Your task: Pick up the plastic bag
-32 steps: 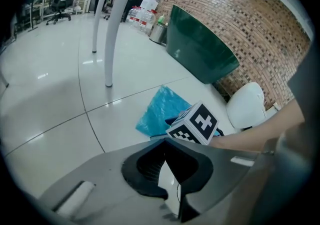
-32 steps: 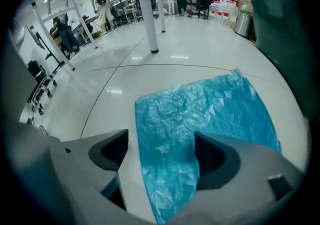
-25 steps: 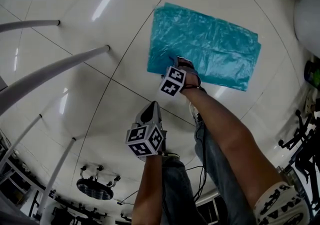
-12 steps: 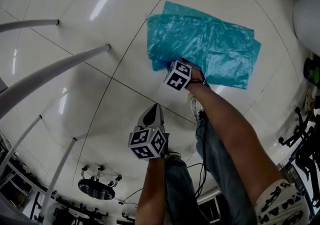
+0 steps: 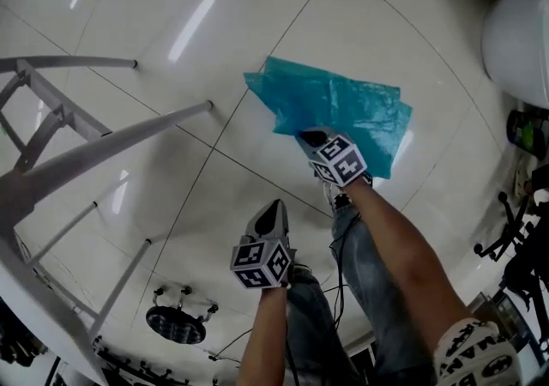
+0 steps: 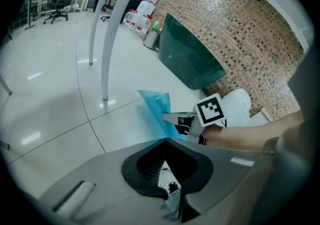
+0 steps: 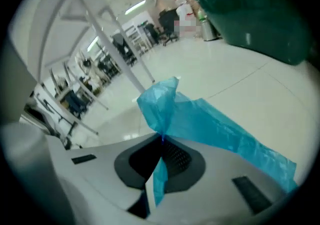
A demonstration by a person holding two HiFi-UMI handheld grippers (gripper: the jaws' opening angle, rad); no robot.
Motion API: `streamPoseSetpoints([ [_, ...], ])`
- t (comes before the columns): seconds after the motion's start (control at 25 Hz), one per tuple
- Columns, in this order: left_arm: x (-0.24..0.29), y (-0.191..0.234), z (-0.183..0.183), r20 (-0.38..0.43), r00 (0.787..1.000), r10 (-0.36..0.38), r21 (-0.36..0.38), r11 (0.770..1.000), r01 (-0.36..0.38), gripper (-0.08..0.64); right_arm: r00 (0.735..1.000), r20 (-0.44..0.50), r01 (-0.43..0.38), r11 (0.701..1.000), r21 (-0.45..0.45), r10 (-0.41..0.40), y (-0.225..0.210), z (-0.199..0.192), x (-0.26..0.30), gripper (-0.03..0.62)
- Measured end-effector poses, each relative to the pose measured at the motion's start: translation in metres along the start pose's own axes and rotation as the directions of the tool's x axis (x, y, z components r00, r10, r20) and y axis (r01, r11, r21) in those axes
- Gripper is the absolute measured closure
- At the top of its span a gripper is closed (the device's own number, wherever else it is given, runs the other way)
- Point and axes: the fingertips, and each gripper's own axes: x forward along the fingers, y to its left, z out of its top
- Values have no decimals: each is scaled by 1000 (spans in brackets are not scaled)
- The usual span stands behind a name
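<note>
At centre, plastic bag (image 5: 343, 101) now lifted by clamped right gripper (image 5: 304, 135), left gripper (image 5: 276, 205) closed

Plastic bag (image 5: 343, 105): thin teal-blue film, creased and partly folded over, upper centre of head view. Near edge bunched to a point, pinched between the closed jaws of the right gripper (image 5: 306, 134). Remainder spreads away toward upper right.

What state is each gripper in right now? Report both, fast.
Left gripper: fingers closed, holding nothing.
Right gripper: fingers closed on a pinched fold of the blue plastic bag.
</note>
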Motion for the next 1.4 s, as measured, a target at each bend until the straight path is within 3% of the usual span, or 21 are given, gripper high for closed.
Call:
streamPoseSetpoints([
  [0.12,-56,-45,28,28,1000,-9,22,1000,8,560,987,142,-89,986,139,69,32,47,-87,591],
  [0.2,-94,-71,54,66,998,-10,39,999,7,560,971,216,-140,974,176,101,58,79,-140,591],
  [0.44,-191,-160,129,216,976,-2,114,993,-23,560,909,374,-231,969,91,182,122,175,-289,591],
  [0.68,-309,-206,205,370,928,32,143,985,-91,560,825,510,-315,948,56,243,194,270,-417,591],
  [0.92,-416,-216,256,518,846,124,74,979,-189,560,765,544,-371,926,-66,345,267,354,-506,591],
  [1.04,-471,-214,265,585,792,177,32,970,-240,560,741,543,-384,913,-142,396,302,385,-535,591],
  [1.28,-589,-175,236,675,682,280,-96,951,-295,560,720,533,-364,895,-256,445,384,417,-562,591],
  [1.4,-648,-151,224,722,618,312,-149,942,-302,560,712,536,-338,890,-305,454,426,430,-570,591],
])
